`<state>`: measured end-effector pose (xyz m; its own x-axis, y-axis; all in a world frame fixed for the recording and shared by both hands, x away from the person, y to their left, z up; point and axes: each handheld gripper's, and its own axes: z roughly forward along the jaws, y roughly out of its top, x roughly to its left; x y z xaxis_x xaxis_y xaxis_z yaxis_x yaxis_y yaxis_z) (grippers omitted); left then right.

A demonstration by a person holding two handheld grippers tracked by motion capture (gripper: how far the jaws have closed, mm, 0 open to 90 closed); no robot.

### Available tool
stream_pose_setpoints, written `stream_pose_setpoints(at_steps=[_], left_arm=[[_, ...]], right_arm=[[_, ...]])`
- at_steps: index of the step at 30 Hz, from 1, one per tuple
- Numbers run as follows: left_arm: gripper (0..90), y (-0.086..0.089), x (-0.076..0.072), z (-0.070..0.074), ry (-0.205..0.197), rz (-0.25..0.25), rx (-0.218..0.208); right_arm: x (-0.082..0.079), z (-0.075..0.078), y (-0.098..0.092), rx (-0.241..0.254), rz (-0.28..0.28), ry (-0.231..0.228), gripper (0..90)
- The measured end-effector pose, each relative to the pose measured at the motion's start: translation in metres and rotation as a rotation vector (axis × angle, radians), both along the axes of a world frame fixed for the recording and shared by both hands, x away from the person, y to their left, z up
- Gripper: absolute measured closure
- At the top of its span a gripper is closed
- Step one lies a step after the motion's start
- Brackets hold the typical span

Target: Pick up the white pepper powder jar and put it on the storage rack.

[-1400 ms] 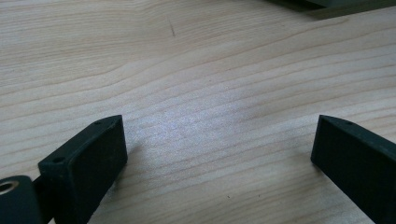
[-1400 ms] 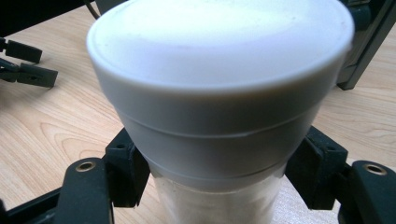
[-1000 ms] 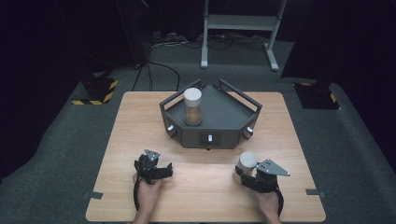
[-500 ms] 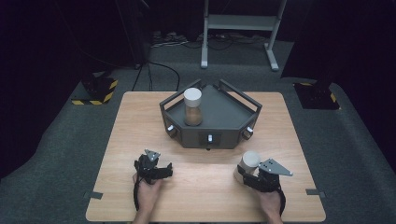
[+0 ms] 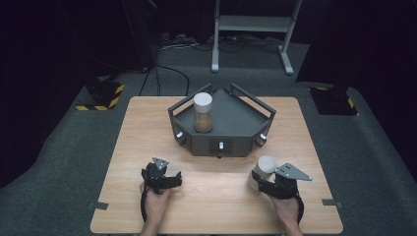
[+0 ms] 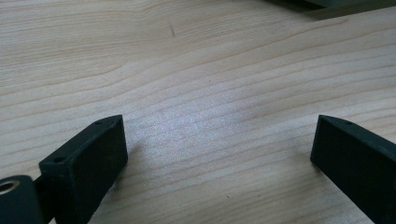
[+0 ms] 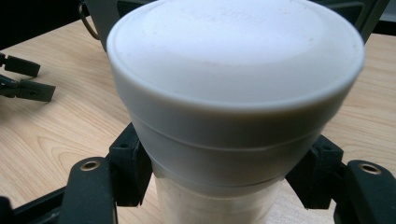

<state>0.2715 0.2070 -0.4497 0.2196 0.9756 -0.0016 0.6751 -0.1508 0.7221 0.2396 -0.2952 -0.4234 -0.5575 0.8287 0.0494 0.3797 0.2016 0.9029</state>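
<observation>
The high view shows a second jar (image 5: 203,113) standing in the grey tray (image 5: 241,123). The right gripper view shows the right gripper (image 7: 224,182) clamped on the white-lidded jar (image 7: 236,93) below its lid, near the surface's (image 5: 221,196) front. The left gripper (image 6: 219,154) gapes wide, holding nothing.

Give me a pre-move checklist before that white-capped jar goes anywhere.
1. Right tool shut on the jar: ok, jaws press its body just under the white cap.
2. Cap seated on the jar: ok, it sits level.
3. Left tool free: ok, jaws wide apart over bare table.
4. Room on the tray: ok, the second jar stands at its left and the right part is bare.
5. Jar lifted off the table: cannot tell.
</observation>
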Motion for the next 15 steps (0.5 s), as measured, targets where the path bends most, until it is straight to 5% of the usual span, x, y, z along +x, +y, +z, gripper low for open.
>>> stream_pose_setpoints(at_steps=[15], left_arm=[[3.9, 0.0, 0.0, 0.0, 0.0, 0.0, 0.0]], right_arm=[[0.011, 0.019, -0.002, -0.012, 0.035, 0.005, 33.7]])
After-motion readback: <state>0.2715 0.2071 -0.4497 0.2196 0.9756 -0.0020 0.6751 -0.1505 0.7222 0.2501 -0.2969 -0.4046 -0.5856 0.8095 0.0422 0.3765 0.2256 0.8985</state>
